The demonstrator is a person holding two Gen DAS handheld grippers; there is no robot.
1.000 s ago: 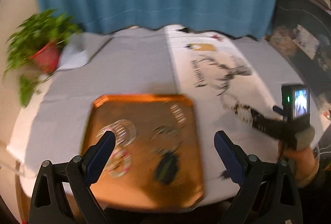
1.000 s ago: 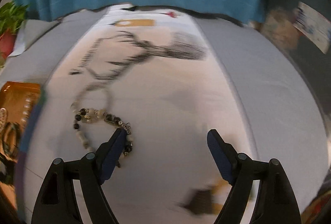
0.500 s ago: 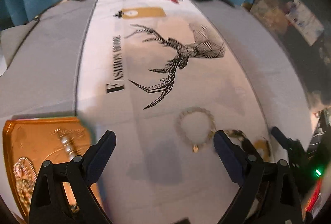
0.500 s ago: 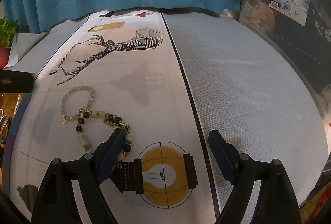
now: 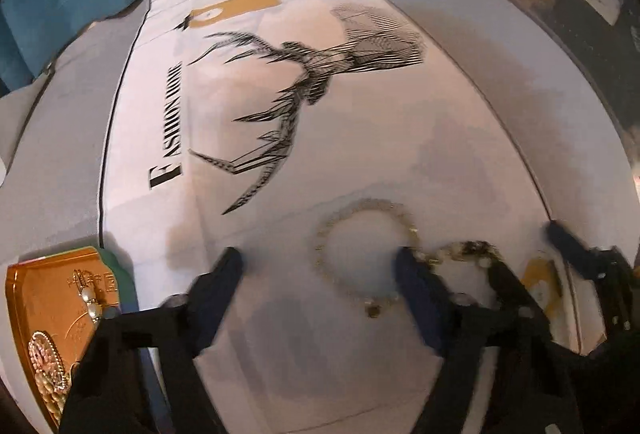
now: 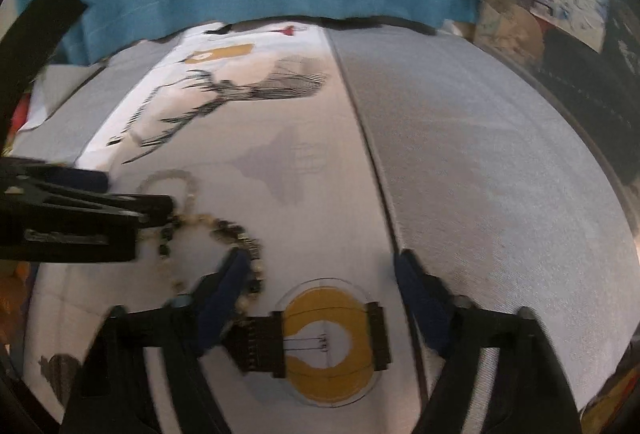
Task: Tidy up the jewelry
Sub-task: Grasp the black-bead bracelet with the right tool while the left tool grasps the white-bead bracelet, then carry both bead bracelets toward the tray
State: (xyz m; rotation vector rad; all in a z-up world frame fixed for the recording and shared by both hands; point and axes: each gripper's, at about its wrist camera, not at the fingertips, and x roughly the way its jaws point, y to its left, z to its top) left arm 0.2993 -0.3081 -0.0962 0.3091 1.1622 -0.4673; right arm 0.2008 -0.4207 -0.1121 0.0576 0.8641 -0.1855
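Your left claw (image 5: 320, 270) has just been closing, its jaws half-shut astride the pale bead bracelet (image 5: 360, 254) on the counter (image 5: 460, 113), not yet pinching it. Your right claw (image 6: 320, 270) has narrowed too, holding nothing, its left finger beside the dark beaded strand (image 6: 236, 234). This looks like pickup: finish gripping, lift, then carry to the orange tray (image 5: 44, 298).

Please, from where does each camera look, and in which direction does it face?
Left wrist: on the left gripper, facing down at the pale bead bracelet; gold tray at left; right gripper intrudes.
Right wrist: on the right gripper, facing the dark bead bracelet; left gripper at left.
Shared: both bracelets, deer print.
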